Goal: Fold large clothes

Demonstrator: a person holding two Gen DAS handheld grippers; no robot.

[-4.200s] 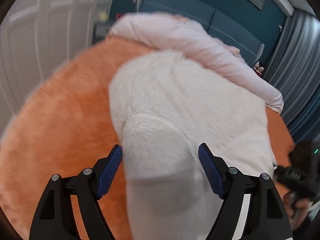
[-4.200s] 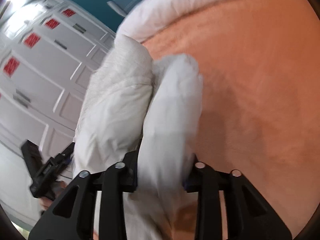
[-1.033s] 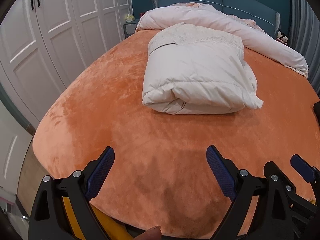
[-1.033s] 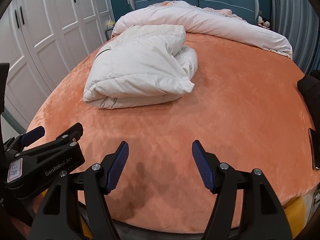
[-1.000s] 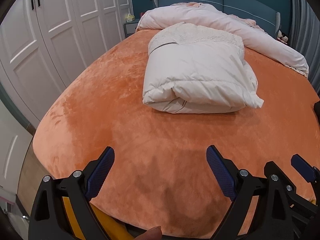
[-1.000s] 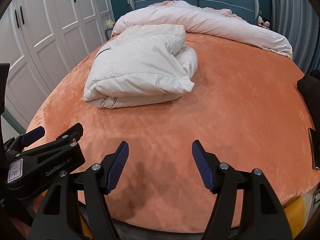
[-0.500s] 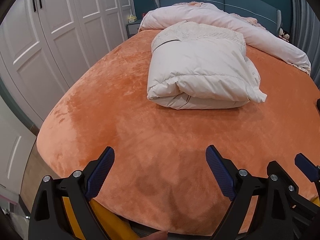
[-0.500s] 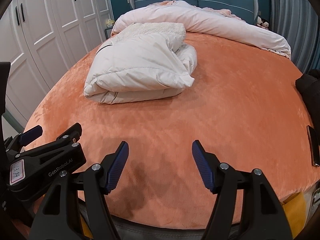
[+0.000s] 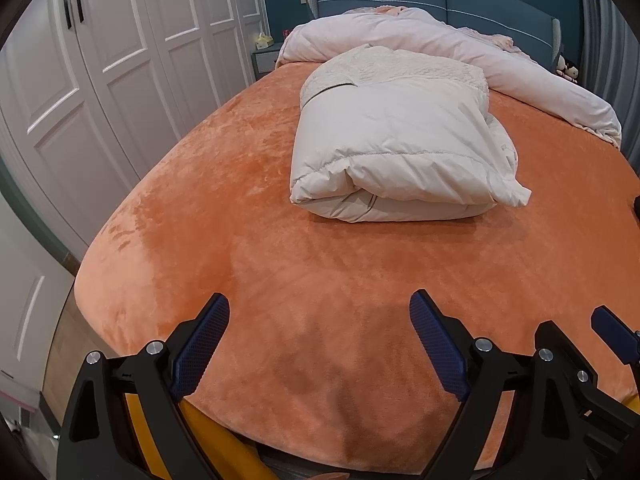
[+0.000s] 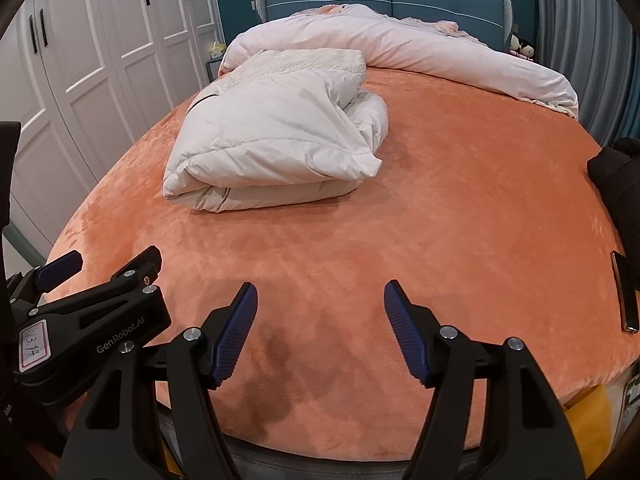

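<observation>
Right wrist: left gripper (image 10: 60, 276), "GenRobot.AI", "13.14"

Pink duvet (image 10: 400, 46), white wardrobe doors (image 9: 132, 60)

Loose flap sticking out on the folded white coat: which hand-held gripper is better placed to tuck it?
Probably right hand-held gripper: flap lies on white coat's right side. Both open, empty.

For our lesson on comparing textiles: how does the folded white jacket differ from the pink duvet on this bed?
The white jacket is folded into a compact bundle; the pink duvet sprawls in a long, loose roll. The white jacket sits mid-bed; the pink duvet lies along the headboard end. The jacket is off-white, the duvet pale pink. Both are puffy and rest on the orange blanket.
</observation>
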